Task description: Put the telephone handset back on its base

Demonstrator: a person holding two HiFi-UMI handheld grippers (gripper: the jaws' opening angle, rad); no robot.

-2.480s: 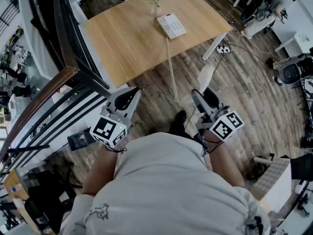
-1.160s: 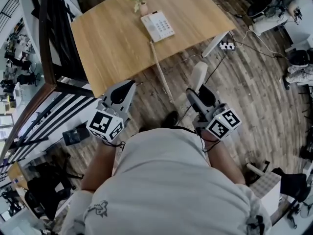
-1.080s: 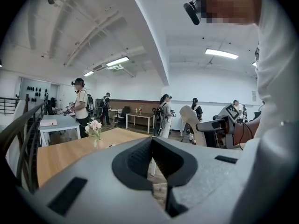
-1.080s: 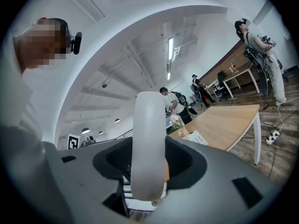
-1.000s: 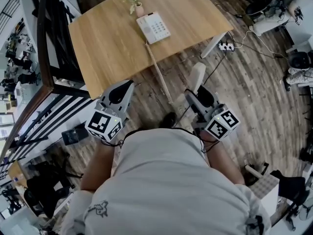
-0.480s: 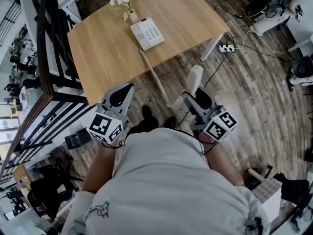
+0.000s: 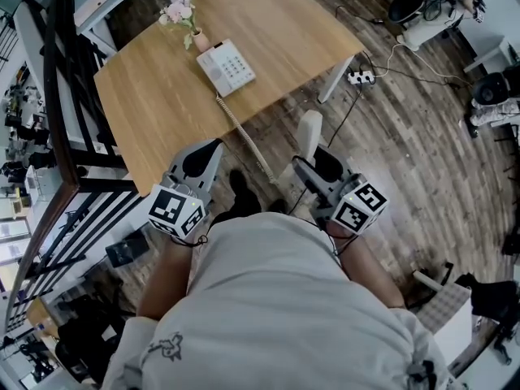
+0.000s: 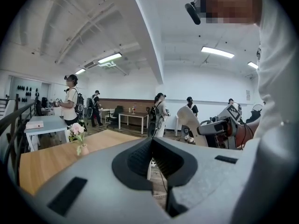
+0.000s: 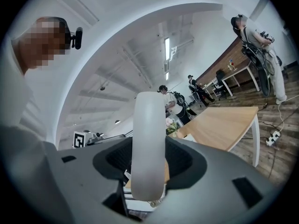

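In the head view the white telephone base lies on the wooden table beside a small vase of flowers. Its coiled cord hangs off the table edge toward me. My right gripper is shut on the white handset, held upright over the floor, short of the table. The right gripper view shows the handset clamped between the jaws. My left gripper is shut and holds nothing; its closed jaws point toward the table.
A dark railing runs along the left of the table. A power strip and cables lie on the wooden floor by the white table leg. Chairs and gear stand at far right. Several people stand in the room behind.
The table and telephone base have shifted left and nearer in the head view as I walk. Both grippers keep their pose, and the handset stays in the right one.
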